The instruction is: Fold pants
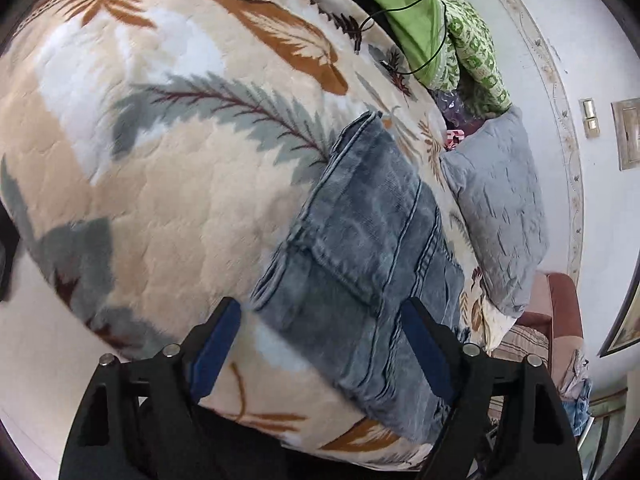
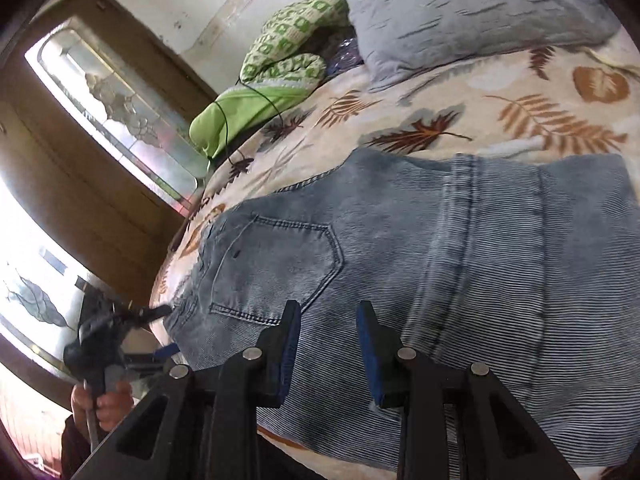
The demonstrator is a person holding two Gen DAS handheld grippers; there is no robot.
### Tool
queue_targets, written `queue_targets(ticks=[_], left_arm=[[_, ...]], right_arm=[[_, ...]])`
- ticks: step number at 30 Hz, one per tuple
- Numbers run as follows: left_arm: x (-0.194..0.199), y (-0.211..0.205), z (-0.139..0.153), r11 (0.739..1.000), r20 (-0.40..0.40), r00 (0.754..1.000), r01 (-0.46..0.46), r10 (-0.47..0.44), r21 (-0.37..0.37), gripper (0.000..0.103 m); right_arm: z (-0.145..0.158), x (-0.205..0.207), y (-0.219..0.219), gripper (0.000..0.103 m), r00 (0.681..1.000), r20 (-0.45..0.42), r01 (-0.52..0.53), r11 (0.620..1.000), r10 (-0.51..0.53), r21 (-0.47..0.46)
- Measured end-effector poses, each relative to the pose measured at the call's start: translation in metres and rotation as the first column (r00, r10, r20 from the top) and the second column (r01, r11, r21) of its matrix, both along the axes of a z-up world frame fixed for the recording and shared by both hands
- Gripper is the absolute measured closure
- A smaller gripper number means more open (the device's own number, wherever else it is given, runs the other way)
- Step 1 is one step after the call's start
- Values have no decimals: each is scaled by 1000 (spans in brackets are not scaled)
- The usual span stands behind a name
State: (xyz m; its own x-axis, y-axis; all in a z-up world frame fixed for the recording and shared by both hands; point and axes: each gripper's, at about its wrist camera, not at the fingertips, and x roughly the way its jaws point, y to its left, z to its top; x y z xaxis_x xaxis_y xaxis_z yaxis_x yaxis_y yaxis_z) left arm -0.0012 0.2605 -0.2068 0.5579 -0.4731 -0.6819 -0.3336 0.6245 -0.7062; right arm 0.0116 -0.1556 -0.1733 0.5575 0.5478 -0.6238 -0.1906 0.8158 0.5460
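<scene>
Light blue denim pants [image 1: 372, 256] lie folded on a leaf-patterned bedspread [image 1: 168, 184]. In the right wrist view the pants [image 2: 460, 248] show a back pocket and a leg laid across them. My left gripper [image 1: 320, 320] is open, hovering over the near end of the pants, holding nothing. My right gripper [image 2: 329, 320] is open with a narrower gap, just above the denim below the pocket, holding nothing. The left gripper also shows in the right wrist view [image 2: 158, 330] at the pants' left edge, held in a hand.
A grey pillow [image 1: 500, 204] lies beside the pants; it also shows in the right wrist view [image 2: 460, 12]. Green cloth [image 1: 404, 12] and a green patterned cloth [image 1: 476, 52] with a black cable sit at the bed's far end. A wooden door with glass [image 2: 100, 128] stands left.
</scene>
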Motion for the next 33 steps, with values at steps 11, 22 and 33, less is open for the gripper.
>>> queue_targets(ticks=[11,22,33], left_arm=[[23,-15,-1,996,37,996,83,-84,18,71],[24,-39,31,974,139,973,162,-185,158,85],[1,-115,118,891,280,875,291,-395,348,86]], right_arm=[[1,3,2,71,1000,12,11,1000,-10,-16],[-6,12,19,71,999,29,-20,999,21,-34],[-11,17,32,71,997,15,-81,995,82,-55]])
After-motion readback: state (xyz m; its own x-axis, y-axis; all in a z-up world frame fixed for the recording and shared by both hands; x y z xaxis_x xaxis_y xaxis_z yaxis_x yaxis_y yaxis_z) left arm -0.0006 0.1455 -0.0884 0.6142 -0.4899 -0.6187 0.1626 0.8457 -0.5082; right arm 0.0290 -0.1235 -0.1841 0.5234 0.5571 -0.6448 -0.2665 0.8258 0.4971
